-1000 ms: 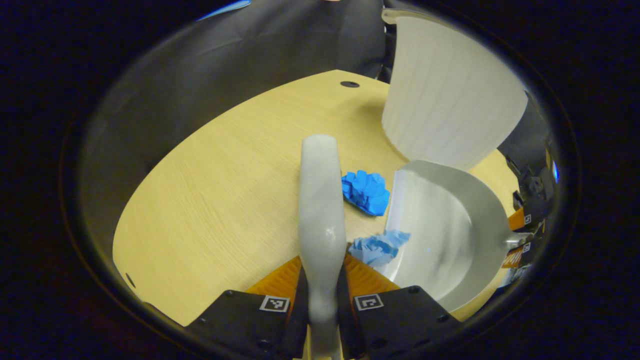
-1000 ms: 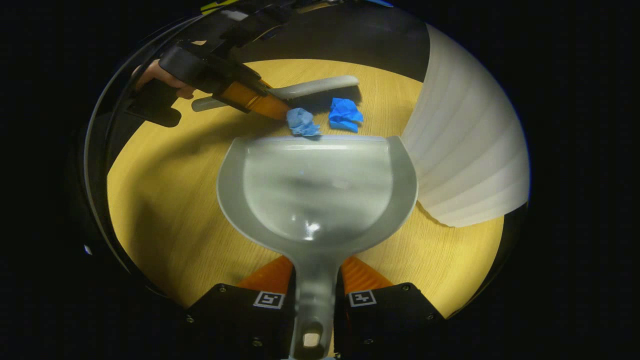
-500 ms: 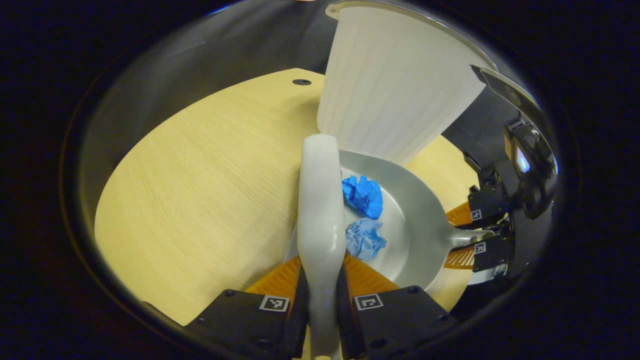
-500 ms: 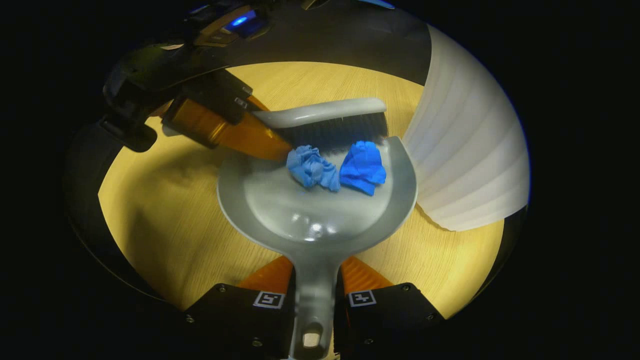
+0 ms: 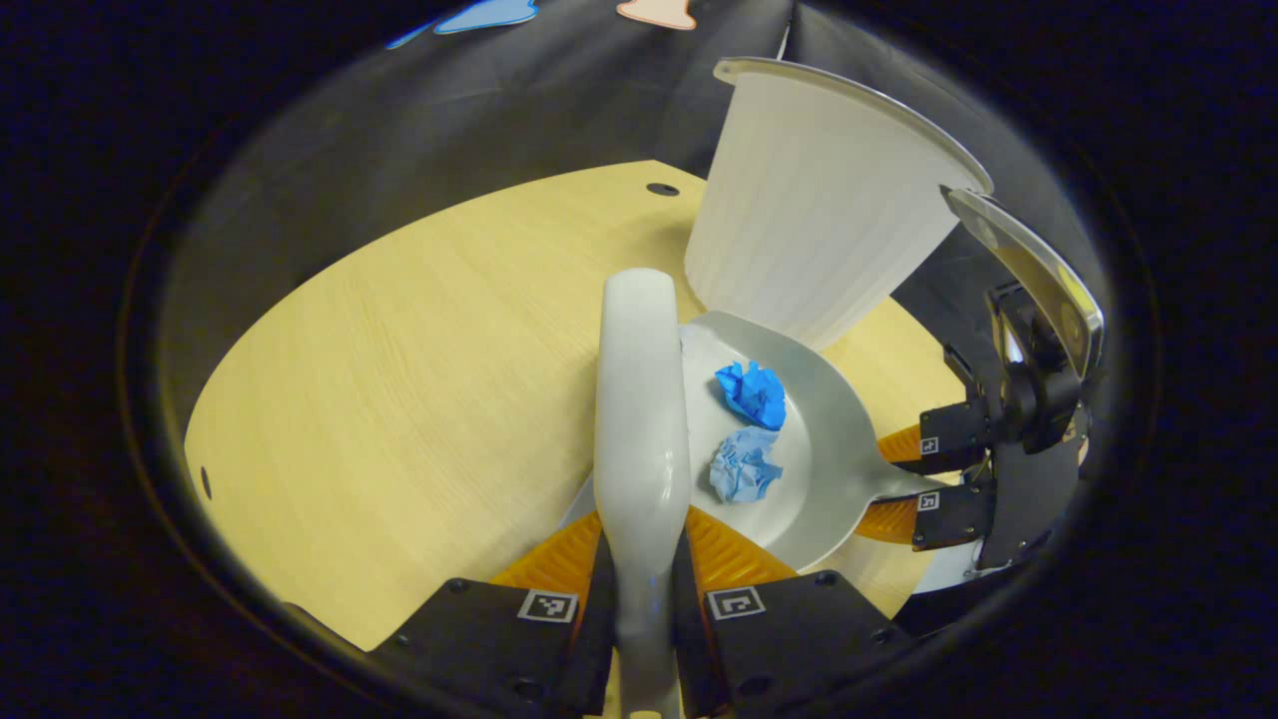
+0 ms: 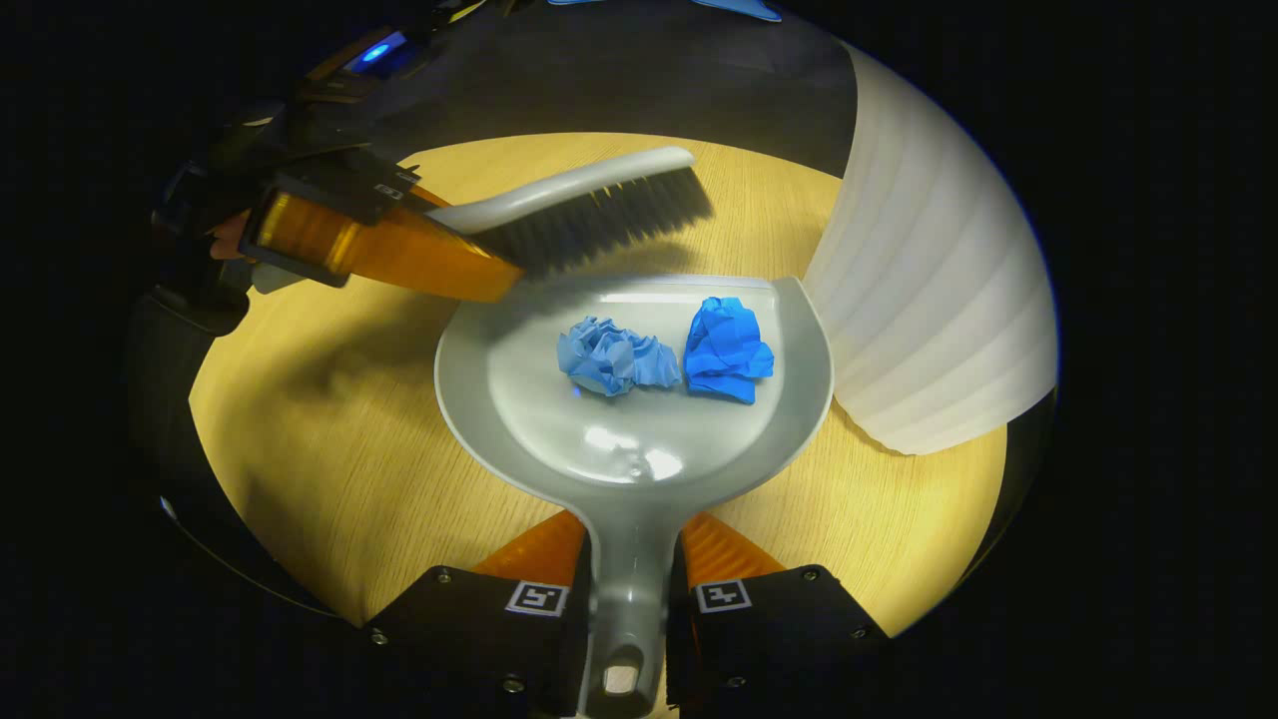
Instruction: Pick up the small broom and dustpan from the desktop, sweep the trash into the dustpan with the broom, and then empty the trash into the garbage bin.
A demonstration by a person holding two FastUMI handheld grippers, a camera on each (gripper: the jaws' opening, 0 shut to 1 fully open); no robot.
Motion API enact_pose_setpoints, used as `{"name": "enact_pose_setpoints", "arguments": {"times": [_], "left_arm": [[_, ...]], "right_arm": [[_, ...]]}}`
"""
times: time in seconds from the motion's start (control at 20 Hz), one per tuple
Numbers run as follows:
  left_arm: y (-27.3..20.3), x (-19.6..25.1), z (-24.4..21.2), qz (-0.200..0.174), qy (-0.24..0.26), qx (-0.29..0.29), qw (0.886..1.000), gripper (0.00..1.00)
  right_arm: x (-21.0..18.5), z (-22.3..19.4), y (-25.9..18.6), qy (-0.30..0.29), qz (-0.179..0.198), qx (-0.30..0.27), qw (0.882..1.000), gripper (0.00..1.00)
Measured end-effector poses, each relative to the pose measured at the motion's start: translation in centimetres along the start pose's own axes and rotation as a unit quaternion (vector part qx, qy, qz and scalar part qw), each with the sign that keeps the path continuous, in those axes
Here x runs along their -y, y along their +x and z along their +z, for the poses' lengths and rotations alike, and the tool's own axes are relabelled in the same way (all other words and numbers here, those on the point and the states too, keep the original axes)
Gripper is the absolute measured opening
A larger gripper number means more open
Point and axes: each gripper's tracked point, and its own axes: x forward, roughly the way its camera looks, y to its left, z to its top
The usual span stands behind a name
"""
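1. Left gripper (image 5: 644, 589): jaws closed on the handle of the small broom (image 5: 641, 399), one finger pressing each side; the pale back of the broom runs straight ahead from the jaws in the left gripper view
2. In the right gripper view the same broom (image 6: 584, 205) is raised clear of the dustpan's front lip, dark bristles pointing down and tilted, with the left gripper (image 6: 399, 250) at its handle end
3. Right gripper (image 6: 627, 599): jaws closed on the grey handle of the dustpan (image 6: 639, 449), which lies with its pan flat over the desk (image 6: 329, 449)
4. Trash: a pale blue paper ball (image 6: 614, 357) and a darker blue paper ball (image 6: 727, 348) lie side by side inside the pan, just apart from each other, near its open front edge
5. In the left gripper view the two paper balls (image 5: 745, 469) (image 5: 754, 392) sit in the dustpan (image 5: 829, 449) just right of the broom, and the right gripper (image 5: 934, 474) holds the pan's handle at the far right
6. Garbage bin (image 6: 939, 300): a white ribbed bin standing on the desk just beside the right rim of the dustpan; its rim (image 5: 849, 100) shows in the left gripper view
7. Desk: light wood grain, with a dark round hole (image 5: 662, 189) near its far edge
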Motion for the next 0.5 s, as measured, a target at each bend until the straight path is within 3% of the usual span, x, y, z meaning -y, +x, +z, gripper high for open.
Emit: {"name": "enact_pose_setpoints", "arguments": {"times": [0.25,0.5], "left_arm": [[-4.8,-4.8,-3.1,0.056,-0.062,0.033,0.996,0.35],[-11.9,-9.5,-7.9,0.111,-0.143,0.058,0.982,0.33]], "right_arm": [[-0.7,0.3,-0.1,0.012,-0.003,0.007,1.0,0.32],[-0.4,-0.1,0.3,-0.013,-0.005,0.022,1.0,0.32]]}}
